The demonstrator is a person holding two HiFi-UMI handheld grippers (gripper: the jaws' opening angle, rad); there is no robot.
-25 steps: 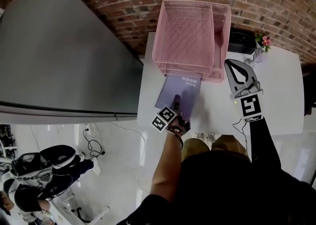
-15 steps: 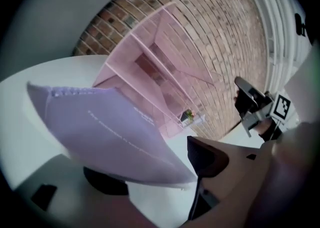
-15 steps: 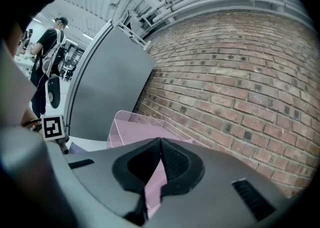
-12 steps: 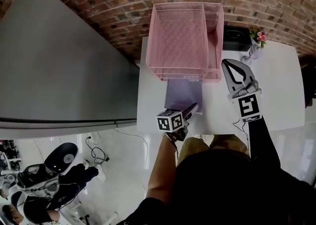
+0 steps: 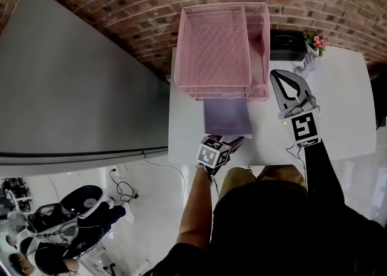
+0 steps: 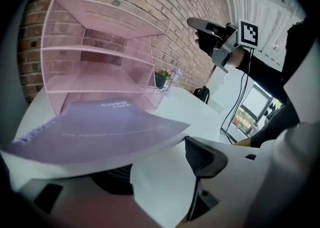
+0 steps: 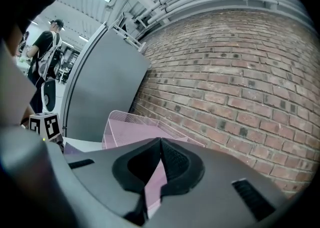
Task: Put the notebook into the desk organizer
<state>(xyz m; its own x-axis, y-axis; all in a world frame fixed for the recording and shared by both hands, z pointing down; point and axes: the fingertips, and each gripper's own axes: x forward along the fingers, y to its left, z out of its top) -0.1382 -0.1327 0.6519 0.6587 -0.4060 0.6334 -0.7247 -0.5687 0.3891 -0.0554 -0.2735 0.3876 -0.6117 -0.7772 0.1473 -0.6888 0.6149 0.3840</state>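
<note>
**Head view.** The left gripper [image 5: 237, 141] sits at the near edge of the white table [image 5: 338, 117]. Its jaws have just been opening and stand wide at the near end of the purple soft-cover notebook [image 5: 227, 117]. The notebook lies on the table, its far end reaching under the front of the lowest tier of the pink wire-mesh desk organizer [image 5: 211, 45]. The right gripper [image 5: 275, 75] hovers just right of the organizer with its jaws together and empty. Bare table lies to its right. A red brick wall [image 5: 121, 2] backs the organizer, and a grey panel [image 5: 72, 75] stands to the left.

**Left gripper view.** The notebook's near edge lies over one pad. The other pad stands clear of its corner, so nothing is clamped.

**Right gripper view.** The pads meet tip to tip with nothing between them. The organizer's top tier and the brick wall lie beyond.
</note>
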